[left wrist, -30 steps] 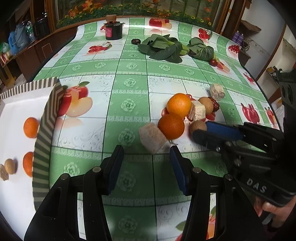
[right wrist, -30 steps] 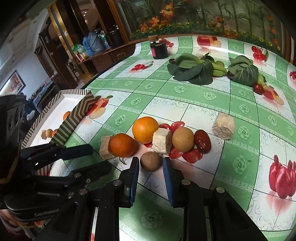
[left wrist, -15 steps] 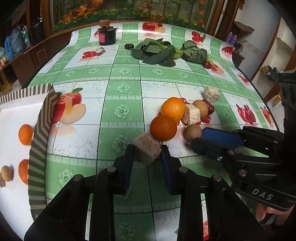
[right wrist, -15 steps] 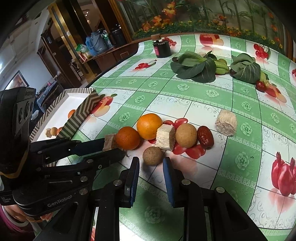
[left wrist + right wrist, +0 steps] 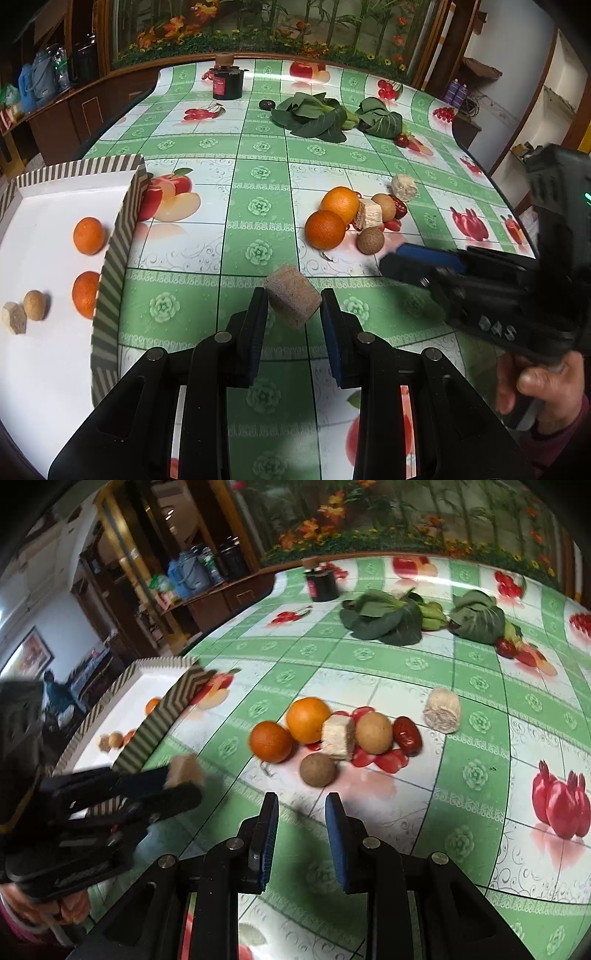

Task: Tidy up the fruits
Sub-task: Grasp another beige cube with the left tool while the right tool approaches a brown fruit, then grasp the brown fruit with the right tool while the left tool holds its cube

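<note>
1. Where the left gripper (image 5: 291, 314) sits nearest, its fingers (image 5: 255, 332) are clamped on a tan cut block (image 5: 291, 300), held tilted and clear of the counter (image 5: 258, 173); in the right wrist view the same block (image 5: 183, 770) shows blurred at the tips of that gripper (image 5: 177, 786).
2. The right gripper (image 5: 301, 829) hovers low over the green-checked cloth, its fingers (image 5: 338, 834) parted with nothing between them; from the left wrist view its state cannot be told.
3. Just beyond the right gripper lies a small brown round fruit (image 5: 317, 770), touching or nearly touching a pale cut block (image 5: 338, 736).
4. Beside these, two oranges (image 5: 308, 720) rest against each other, the darker one (image 5: 270, 741) nearer.
5. To the right of the pale block come a tan round fruit (image 5: 373, 733) and a red date (image 5: 406, 736), close together, with a second pale block (image 5: 441, 710) lying apart.
6. At the left stands a white tray (image 5: 48, 206) with a striped rim; it holds two oranges (image 5: 88, 235), a small tan fruit (image 5: 34, 304) and a cut piece (image 5: 14, 317).
7. Farther back lie leafy greens (image 5: 314, 116) in two bunches, near a small red fruit (image 5: 402, 140).
8. At the far edge stands a dark jar (image 5: 228, 83).
</note>
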The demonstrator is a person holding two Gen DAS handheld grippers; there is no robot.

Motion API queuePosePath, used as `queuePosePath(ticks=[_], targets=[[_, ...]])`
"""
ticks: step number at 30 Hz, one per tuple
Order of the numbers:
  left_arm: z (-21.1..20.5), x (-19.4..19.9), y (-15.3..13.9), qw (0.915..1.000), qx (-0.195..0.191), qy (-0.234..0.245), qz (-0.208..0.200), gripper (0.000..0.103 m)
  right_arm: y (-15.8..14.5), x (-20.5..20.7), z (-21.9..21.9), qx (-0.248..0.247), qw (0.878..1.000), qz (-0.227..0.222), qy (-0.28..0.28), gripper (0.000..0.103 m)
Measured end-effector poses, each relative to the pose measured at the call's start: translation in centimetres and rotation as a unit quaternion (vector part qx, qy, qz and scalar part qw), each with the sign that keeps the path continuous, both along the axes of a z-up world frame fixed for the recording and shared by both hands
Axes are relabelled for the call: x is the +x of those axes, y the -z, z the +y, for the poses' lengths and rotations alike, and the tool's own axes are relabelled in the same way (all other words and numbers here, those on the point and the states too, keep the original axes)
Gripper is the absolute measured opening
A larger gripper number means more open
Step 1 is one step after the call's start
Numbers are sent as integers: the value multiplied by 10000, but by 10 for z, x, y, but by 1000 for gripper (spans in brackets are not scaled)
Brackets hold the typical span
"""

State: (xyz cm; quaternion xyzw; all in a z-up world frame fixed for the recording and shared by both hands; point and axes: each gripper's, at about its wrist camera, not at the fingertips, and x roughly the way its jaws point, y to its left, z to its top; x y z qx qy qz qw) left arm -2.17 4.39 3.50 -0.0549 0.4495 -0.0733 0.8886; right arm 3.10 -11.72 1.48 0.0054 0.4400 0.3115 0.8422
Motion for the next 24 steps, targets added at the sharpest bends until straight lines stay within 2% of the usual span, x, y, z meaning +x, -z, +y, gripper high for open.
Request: queuePosePath(ticks=[3,7,11,16,19,24], targets=[[0,-3,0,10000,-41,3,20,28,3,6,1,30,10000,50,42,26],[1,-4,2,10000,-81,-3,59,28,7,15,10,-321,9994,-23,104,27],[1,-3,3,9999,-116,-7,101,28,5,22,16,-392,9992,-28,43,28],[0,-2,4,9998,-150,0,108,28,7,21,23,-393,9991,-94,-106,28],[-1,-2,4,9998,-168,24,101,28,8,17,28,-535,9981,-220,-191,22],[1,-7,0,9998,-189,36,56,28,5,7,30,-566,9976,-276,-299,22]])
